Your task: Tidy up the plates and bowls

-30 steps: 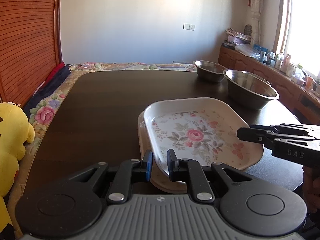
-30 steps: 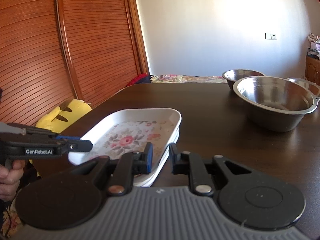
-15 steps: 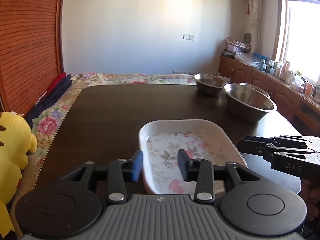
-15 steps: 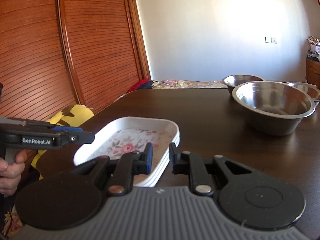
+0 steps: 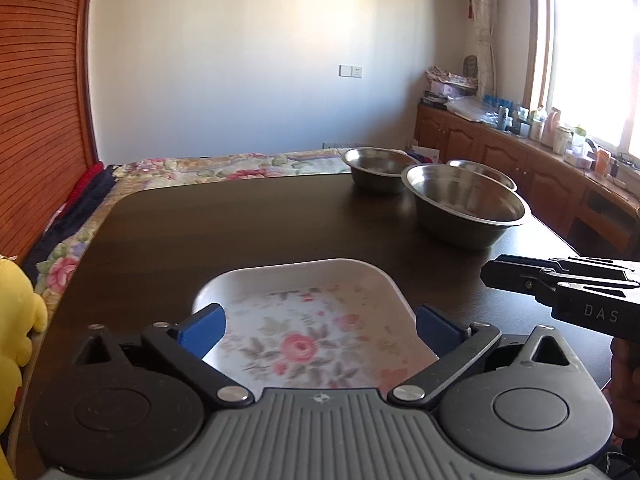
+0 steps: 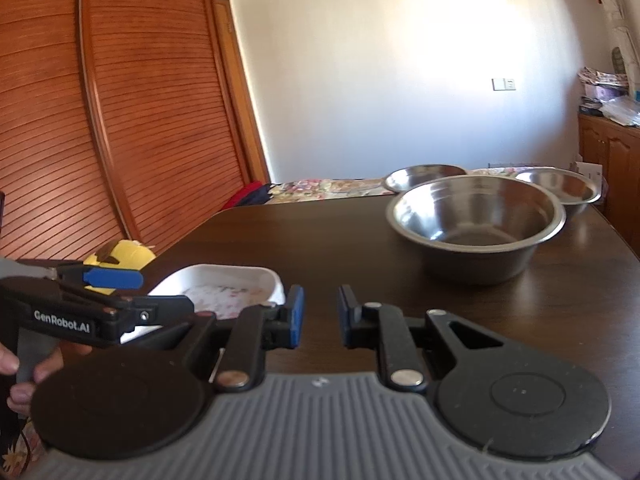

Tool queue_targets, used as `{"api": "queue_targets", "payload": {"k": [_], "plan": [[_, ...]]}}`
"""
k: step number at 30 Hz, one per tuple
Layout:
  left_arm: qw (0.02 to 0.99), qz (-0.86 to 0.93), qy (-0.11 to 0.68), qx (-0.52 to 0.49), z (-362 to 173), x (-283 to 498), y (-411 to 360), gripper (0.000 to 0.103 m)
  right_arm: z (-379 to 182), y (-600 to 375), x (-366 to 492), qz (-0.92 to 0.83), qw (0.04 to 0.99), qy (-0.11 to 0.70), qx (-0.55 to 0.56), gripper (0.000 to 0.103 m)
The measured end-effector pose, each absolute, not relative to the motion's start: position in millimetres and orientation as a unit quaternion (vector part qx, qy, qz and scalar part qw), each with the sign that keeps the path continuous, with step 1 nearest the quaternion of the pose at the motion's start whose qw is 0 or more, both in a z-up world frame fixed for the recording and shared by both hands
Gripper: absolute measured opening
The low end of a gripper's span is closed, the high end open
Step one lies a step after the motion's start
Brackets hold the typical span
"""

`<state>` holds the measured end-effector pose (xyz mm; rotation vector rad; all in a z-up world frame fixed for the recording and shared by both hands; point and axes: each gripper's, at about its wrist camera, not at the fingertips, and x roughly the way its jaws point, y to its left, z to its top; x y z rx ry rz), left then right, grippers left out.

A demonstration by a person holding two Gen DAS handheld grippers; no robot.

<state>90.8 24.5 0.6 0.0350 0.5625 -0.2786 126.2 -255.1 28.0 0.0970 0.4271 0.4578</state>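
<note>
While left gripper (image 5: 320, 326) gapes, floral plate (image 5: 304, 312) free

A tray (image 5: 304, 312) lies on the bench (image 5: 240, 224) at its near edge. Three bowls stand far right on the bench: the big bowl (image 5: 464, 210) nearest, a second bowl (image 5: 376, 166) behind it to the left, a third bowl (image 6: 560, 190) behind it to the right. A plush toy (image 5: 16, 332) sits left of the bench, a cabinet (image 5: 520, 160) along the right wall.
</note>
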Motion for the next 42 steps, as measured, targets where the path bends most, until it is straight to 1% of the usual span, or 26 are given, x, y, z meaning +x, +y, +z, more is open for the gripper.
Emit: {"api": "queue_targets", "payload": {"k": [16,20,25,33,34,35,36,41,42], "plan": [[0.941,-0.132,0.310,0.037,10,127,-20,0.103,31,-310,145,0.182,0.961,0.199,0.052,0.020],[0.942,-0.141,0.303,0.040,13,132,-29,0.103,37,-323,152,0.176,0.965,0.191,0.046,0.021],[0.943,-0.142,0.291,0.077,19,140,-52,0.103,43,-340,165,0.166,0.969,0.178,0.037,0.021],[0.942,-0.167,0.285,0.065,25,159,-74,0.103,46,-362,190,0.158,0.973,0.164,0.026,0.022],[0.942,-0.168,0.283,0.068,25,161,-78,0.103,46,-365,193,0.158,0.973,0.164,0.026,0.024],[0.942,-0.168,0.281,0.069,26,163,-81,0.103,45,-367,197,0.157,0.974,0.163,0.026,0.031],[0.942,-0.170,0.280,0.069,26,166,-84,0.102,44,-369,201,0.156,0.974,0.163,0.026,0.032],[0.940,-0.180,0.286,0.056,23,178,-92,0.093,42,-378,216,0.156,0.973,0.166,0.022,0.032],[0.939,-0.180,0.286,0.057,22,181,-94,0.089,42,-379,220,0.156,0.973,0.168,0.021,0.032]]}}
